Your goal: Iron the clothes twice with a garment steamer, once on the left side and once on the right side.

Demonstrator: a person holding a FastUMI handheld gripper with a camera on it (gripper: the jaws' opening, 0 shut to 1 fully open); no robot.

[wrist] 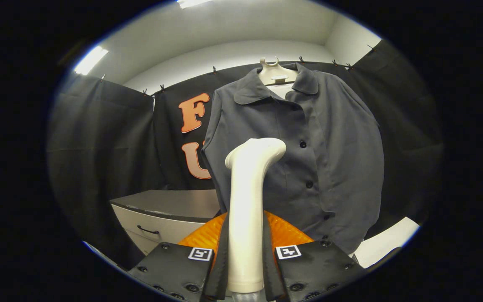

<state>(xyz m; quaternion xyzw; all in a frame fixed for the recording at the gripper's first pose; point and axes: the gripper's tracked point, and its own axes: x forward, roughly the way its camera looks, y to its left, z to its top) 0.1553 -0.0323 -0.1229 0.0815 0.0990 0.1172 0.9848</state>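
A dark grey button-up shirt (329, 138) hangs on a white hanger (276, 72) against the black cloth wall, straight ahead. My gripper (245, 260) is shut on the white garment steamer (247, 201), whose handle stands upright between the two black fingers (174, 268). The steamer's head bends toward the shirt and overlaps its lower left front panel, a little left of the button line. Whether the head touches the fabric cannot be told.
A low grey cabinet (162, 218) with a drawer handle stands left of the shirt, below the cloth wall. An orange ribbed piece (283, 233) lies just beyond the fingers. A white surface (388, 243) shows under the shirt's right hem.
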